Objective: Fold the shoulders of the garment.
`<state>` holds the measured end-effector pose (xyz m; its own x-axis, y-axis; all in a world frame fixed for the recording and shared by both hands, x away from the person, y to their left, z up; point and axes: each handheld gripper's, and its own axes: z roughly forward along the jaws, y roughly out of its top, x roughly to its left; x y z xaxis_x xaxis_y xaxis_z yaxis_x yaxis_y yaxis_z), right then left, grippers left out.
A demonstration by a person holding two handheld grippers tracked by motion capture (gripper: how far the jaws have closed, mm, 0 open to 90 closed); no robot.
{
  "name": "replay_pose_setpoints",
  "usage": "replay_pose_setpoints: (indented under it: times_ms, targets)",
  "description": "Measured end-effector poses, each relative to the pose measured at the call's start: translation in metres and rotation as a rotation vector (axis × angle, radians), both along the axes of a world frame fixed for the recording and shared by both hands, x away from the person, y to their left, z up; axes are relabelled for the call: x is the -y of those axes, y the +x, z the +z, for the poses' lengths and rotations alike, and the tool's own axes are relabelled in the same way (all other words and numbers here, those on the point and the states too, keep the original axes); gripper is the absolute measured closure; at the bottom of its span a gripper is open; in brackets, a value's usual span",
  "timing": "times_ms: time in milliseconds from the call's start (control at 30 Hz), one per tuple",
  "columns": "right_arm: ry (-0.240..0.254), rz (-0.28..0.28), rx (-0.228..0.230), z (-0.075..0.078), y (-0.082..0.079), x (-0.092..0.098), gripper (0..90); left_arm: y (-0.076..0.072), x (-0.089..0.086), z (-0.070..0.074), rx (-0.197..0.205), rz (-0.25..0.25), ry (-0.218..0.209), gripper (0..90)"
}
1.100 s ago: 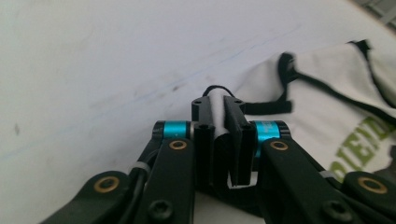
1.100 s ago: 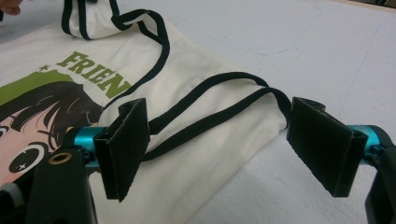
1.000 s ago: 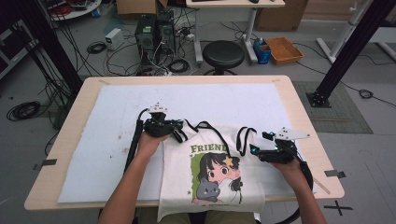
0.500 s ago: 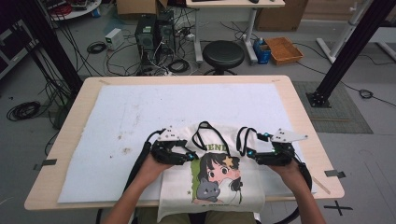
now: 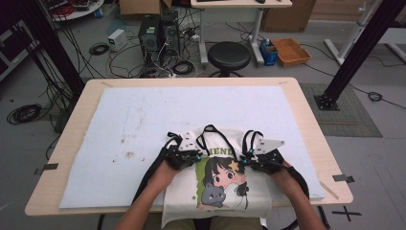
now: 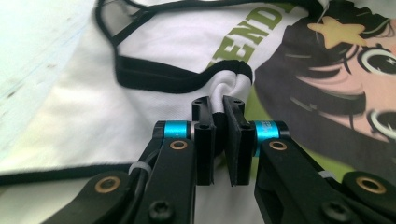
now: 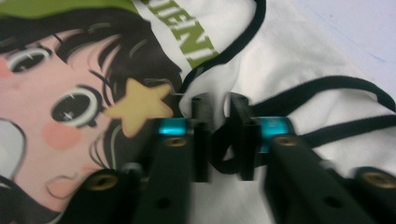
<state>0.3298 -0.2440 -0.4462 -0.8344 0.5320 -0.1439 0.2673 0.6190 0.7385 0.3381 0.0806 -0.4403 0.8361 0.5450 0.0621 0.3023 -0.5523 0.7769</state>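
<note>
A white tote bag [image 5: 218, 187] with a cartoon girl print lies at the near edge of the desk [image 5: 306, 115]. The left tongs [image 5: 190, 155] and the right tongs [image 5: 250, 159] have each just closed, clamped on a pinch of the bag's cloth near its black straps [image 5: 209, 136].

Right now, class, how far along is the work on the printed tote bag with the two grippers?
Done: the tote bag lies flat on the white mat, print up. In hand: the left gripper and right gripper have just closed, each pinching a fold of cloth near the black straps. Left: probably lifting or folding; no fold shows yet.
</note>
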Motion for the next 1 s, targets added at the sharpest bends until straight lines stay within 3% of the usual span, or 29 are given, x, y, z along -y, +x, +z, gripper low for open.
replay_pose_setpoints:
  times_ms: [33,67,100,133,233,367,400,433,467,500,533,567,600,633,667,700,733,767,800,833,933,1000]
  targets:
    - [-0.003,-0.002,-0.001,0.000,0.000,0.001,84.5,-0.001,-0.011,0.004,-0.010,-0.006,-0.019,83.1]
    - [0.030,-0.015,0.022,0.006,-0.003,0.007,85.6,-0.002,-0.021,0.008,-0.014,-0.019,-0.024,83.1]
    - [0.030,-0.015,0.022,0.006,-0.003,0.007,85.6,-0.003,-0.028,0.011,-0.017,-0.032,-0.028,83.1]
    - [0.072,-0.032,0.038,0.013,-0.007,0.014,85.8,-0.004,-0.038,0.015,-0.018,-0.044,-0.030,82.9]
    - [0.107,-0.056,0.041,0.021,-0.011,0.022,85.8,-0.009,-0.067,0.025,-0.037,-0.059,-0.072,82.9]
    - [0.137,-0.099,0.022,0.030,-0.028,0.039,85.8,-0.016,-0.085,0.026,-0.077,-0.111,-0.102,81.3]
    - [0.138,-0.096,0.011,0.030,-0.032,0.041,85.7,-0.018,-0.087,0.024,-0.099,-0.132,-0.123,75.3]
    - [0.138,-0.096,0.011,0.030,-0.032,0.041,85.7,-0.018,-0.088,0.022,-0.125,-0.145,-0.153,75.3]
    - [0.146,-0.076,-0.025,0.029,-0.040,0.045,84.5,-0.019,-0.089,0.021,-0.136,-0.135,-0.180,56.3]
    - [0.154,-0.059,-0.068,0.028,-0.042,0.047,78.3,-0.018,-0.092,0.020,-0.138,-0.111,-0.220,47.3]
    - [0.154,-0.059,-0.068,0.028,-0.042,0.047,78.3,-0.016,-0.095,0.019,-0.140,-0.073,-0.263,47.3]
    - [0.160,-0.054,-0.086,0.027,-0.044,0.049,66.1,-0.014,-0.099,0.019,-0.137,-0.027,-0.302,41.8]
    - [0.179,-0.067,-0.082,0.028,-0.045,0.050,58.1,-0.011,-0.102,0.019,-0.121,0.025,-0.332,41.0]
    - [0.231,-0.098,-0.050,0.030,-0.044,0.051,56.9,-0.009,-0.106,0.018,-0.099,0.075,-0.351,39.5]
    - [0.231,-0.098,-0.050,0.030,-0.044,0.051,56.9,-0.007,-0.108,0.018,-0.083,0.126,-0.368,39.5]
    - [0.221,-0.081,-0.038,0.031,-0.039,0.044,67.1,-0.004,-0.111,0.018,-0.071,0.165,-0.386,39.4]
    - [0.221,-0.081,-0.038,0.031,-0.039,0.044,67.1,-0.003,-0.113,0.018,-0.059,0.195,-0.403,39.4]
    - [0.171,-0.046,-0.051,0.024,-0.033,0.030,72.0,-0.002,-0.114,0.018,-0.046,0.219,-0.418,39.4]
    - [0.141,-0.031,-0.066,0.018,-0.030,0.022,78.4,-0.001,-0.116,0.018,-0.038,0.236,-0.434,39.4]
    - [0.141,-0.031,-0.066,0.018,-0.030,0.022,78.4,0.001,-0.118,0.018,-0.033,0.248,-0.450,39.4]
    - [0.025,-0.003,-0.100,0.002,-0.026,0.009,81.2,0.002,-0.125,0.015,-0.023,0.284,-0.490,37.1]
    - [0.028,0.004,-0.108,0.000,-0.028,0.013,81.1,0.001,-0.129,0.012,-0.016,0.302,-0.509,32.8]
